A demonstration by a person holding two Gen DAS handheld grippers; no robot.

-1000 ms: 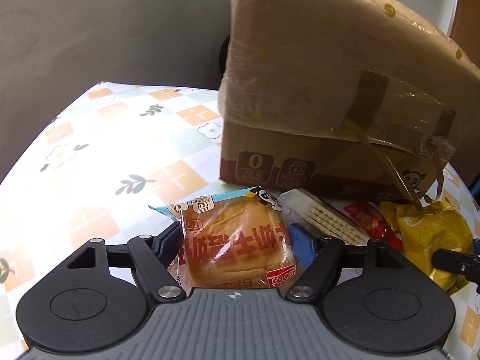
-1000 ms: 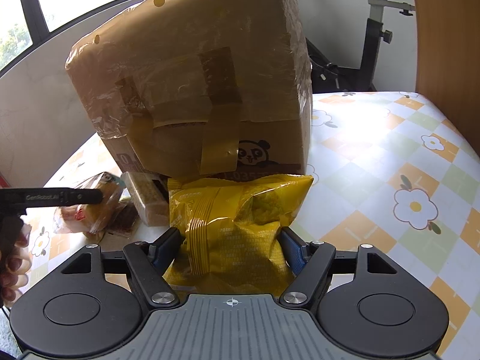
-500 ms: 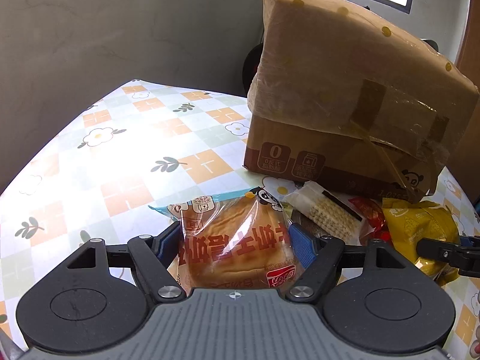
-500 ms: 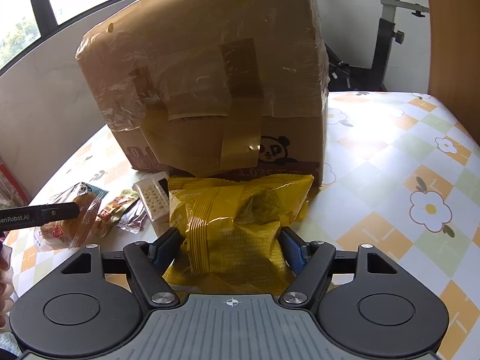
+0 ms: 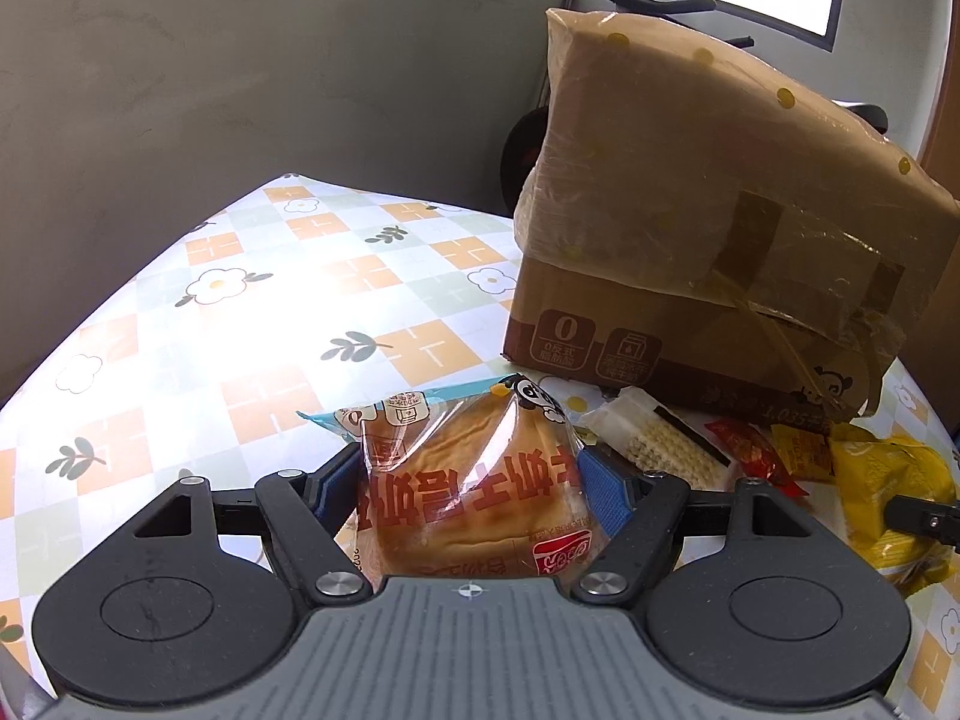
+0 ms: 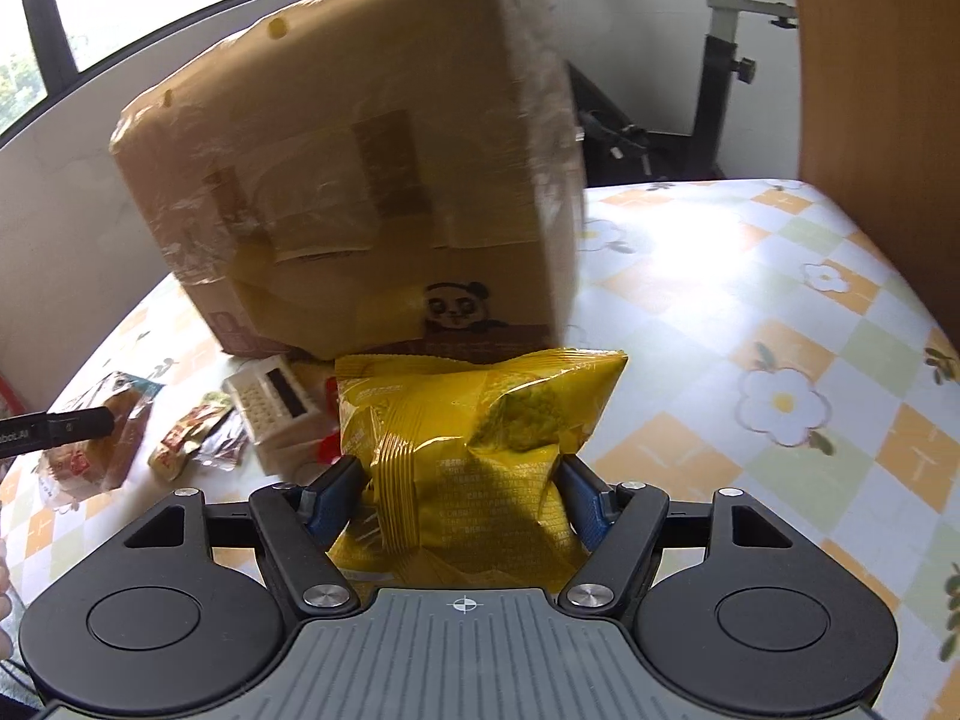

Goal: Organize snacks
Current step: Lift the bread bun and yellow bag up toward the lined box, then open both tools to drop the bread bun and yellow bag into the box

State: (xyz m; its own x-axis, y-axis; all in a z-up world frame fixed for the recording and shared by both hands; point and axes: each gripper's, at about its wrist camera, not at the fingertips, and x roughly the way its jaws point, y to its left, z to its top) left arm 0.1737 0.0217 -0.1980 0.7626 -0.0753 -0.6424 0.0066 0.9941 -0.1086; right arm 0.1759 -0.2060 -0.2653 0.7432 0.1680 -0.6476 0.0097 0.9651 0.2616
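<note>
My left gripper [image 5: 468, 483] is shut on a bread bun in clear wrap [image 5: 474, 492] with red lettering, its blue pads pressed on both sides. The same bun [image 6: 90, 450] shows at the far left of the right wrist view, under the left gripper's finger. My right gripper [image 6: 462, 489] is shut on a crinkled yellow snack bag [image 6: 480, 438], seen also as the yellow bag [image 5: 888, 498] at the right edge of the left wrist view. Both packs are held above the flowered tablecloth.
A big taped cardboard box [image 5: 708, 228] with a panda print [image 6: 456, 303] stands at the back. At its foot lie a white cracker pack [image 5: 666, 444], a red sachet [image 5: 750, 456] and small brown packets [image 6: 192, 438]. An exercise bike [image 6: 732, 60] stands beyond the table.
Both grippers have drawn back from the box with their packs still held, so the box looks smaller and more tablecloth shows. The right view is blurred from motion.
</note>
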